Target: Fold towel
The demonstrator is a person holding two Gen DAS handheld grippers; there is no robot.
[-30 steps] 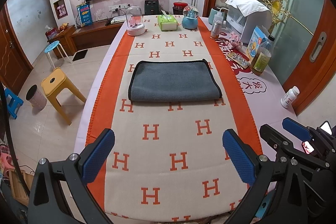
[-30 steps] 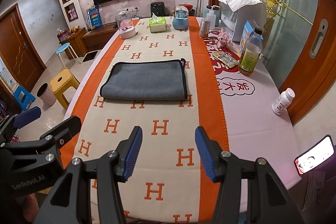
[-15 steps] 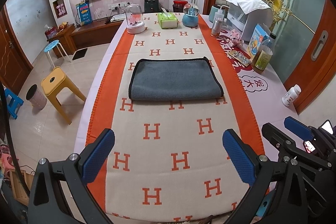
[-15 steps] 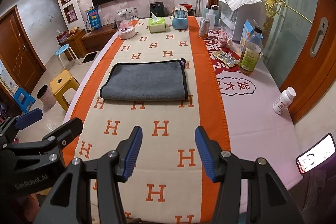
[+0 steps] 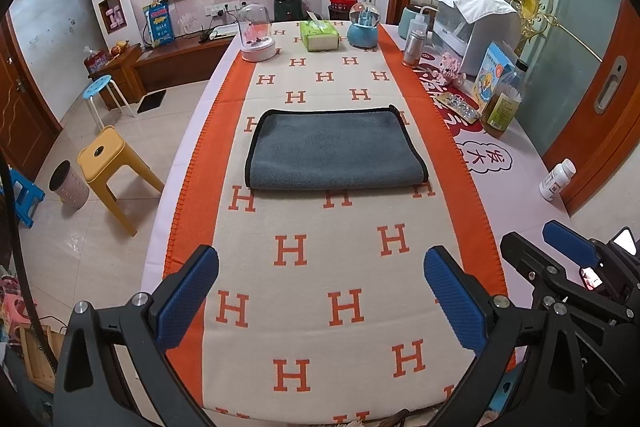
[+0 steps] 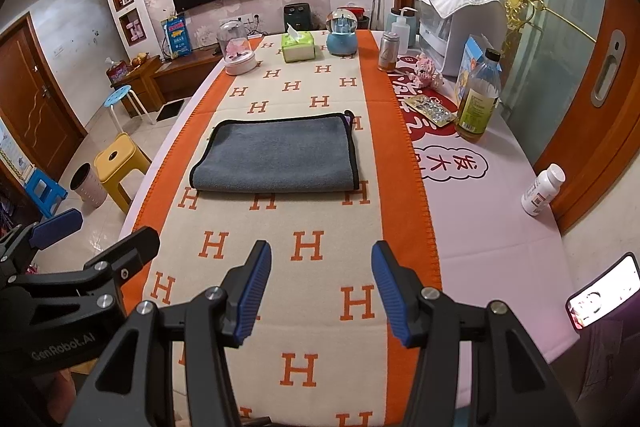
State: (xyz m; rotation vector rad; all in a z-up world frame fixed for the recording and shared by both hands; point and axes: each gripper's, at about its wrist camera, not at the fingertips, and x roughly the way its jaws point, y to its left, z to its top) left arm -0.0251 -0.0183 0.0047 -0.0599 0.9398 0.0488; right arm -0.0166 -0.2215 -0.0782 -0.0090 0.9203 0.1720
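Observation:
A grey towel with black trim [image 5: 334, 149] lies folded flat on the orange and cream H-pattern table runner [image 5: 320, 259], in the middle of the table; it also shows in the right wrist view [image 6: 276, 153]. My left gripper [image 5: 320, 293] is open and empty, well short of the towel near the table's front edge. My right gripper [image 6: 320, 287] is open and empty, also near the front edge, to the right of the left one. The right gripper shows in the left wrist view [image 5: 560, 251]. One left fingertip [image 6: 56, 223] shows in the right wrist view.
Along the right side stand an oil bottle [image 5: 502, 103], a white pill bottle [image 5: 557, 179], a blister pack [image 5: 462, 105] and a white appliance [image 5: 476, 27]. A tissue box [image 5: 319, 35], snow globe [image 5: 362, 27] and glass dome [image 5: 257, 35] stand at the far end. A yellow stool [image 5: 110, 163] stands left.
Both grippers have drawn back slightly from the towel, which looks a little farther away. The towel has not moved and both grippers stay open.

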